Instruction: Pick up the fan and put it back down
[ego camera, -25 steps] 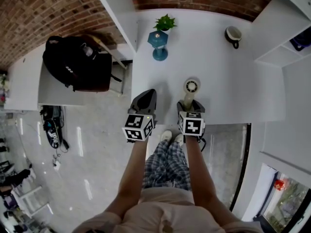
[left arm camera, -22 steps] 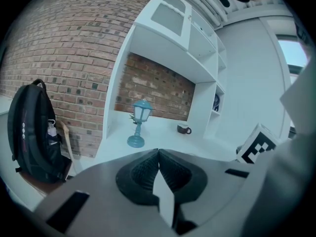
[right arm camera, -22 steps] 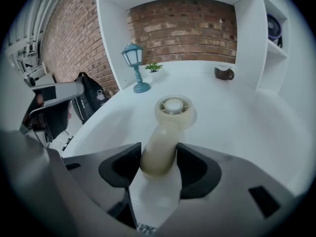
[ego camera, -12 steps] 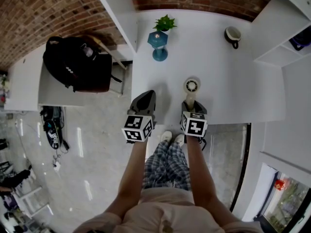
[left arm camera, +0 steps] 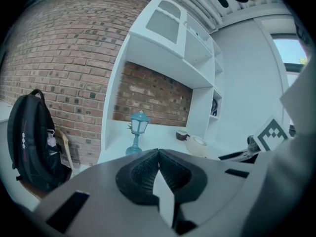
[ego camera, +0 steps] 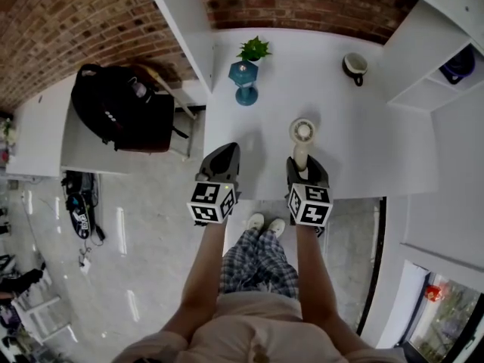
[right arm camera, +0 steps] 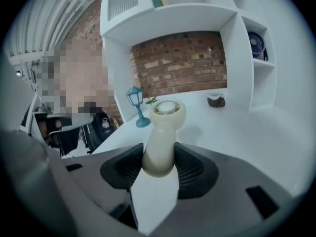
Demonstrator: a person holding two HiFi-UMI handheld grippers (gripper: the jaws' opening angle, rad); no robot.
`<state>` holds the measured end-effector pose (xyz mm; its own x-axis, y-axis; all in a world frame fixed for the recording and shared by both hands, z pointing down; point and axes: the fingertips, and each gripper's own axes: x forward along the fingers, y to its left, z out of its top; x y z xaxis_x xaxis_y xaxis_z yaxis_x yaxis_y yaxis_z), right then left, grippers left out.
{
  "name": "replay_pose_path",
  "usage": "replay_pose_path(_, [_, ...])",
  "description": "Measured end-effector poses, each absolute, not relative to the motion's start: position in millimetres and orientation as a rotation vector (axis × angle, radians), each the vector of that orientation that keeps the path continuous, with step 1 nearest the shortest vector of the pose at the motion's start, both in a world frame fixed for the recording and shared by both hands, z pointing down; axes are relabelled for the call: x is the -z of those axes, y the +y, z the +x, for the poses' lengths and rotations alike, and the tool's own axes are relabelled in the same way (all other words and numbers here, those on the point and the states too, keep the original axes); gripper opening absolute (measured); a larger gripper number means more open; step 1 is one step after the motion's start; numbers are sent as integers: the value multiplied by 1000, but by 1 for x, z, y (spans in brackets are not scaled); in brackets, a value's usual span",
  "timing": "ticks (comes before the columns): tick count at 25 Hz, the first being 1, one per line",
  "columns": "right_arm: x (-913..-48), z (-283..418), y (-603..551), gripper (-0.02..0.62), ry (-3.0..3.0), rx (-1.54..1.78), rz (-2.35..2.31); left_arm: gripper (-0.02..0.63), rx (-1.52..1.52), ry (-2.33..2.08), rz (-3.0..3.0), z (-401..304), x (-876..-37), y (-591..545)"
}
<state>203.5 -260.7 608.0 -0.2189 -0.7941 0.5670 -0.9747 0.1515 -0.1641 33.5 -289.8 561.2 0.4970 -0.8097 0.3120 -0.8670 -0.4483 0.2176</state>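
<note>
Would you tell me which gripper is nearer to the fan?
Right. The right gripper has just closed on the fan, gripping its handle; the left gripper hovers to the fan's left, shut and empty.

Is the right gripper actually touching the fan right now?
Touching. In the right gripper view the right gripper has just closed its jaws, and both pads press on the handle of the fan with no gap.

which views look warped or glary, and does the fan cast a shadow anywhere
Head view: strong fisheye, the desk edges bow, and light streaks glare on the floor. Right gripper view: round dark border, the fan fairly sharp, with a soft shadow on the desk just right of it. Left gripper view: same round border, window washed out bright.
</note>
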Motion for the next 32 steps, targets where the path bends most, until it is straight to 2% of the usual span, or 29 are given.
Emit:
replay_pose_path(17, [-402, 260, -241, 210, -2440, -167, 1972, 28, -17, -1541, 2581, 27, -421, -283])
replay_pose_path(25, [-418, 260, -246, 210, -2421, -249, 1934, 28, -24, -1525, 2577, 38, -423, -289])
replay_pose_path(32, [-486, 248, -268, 210, -2342, -442, 1828, 28, -98, -1495, 2516, 47, -464, -311])
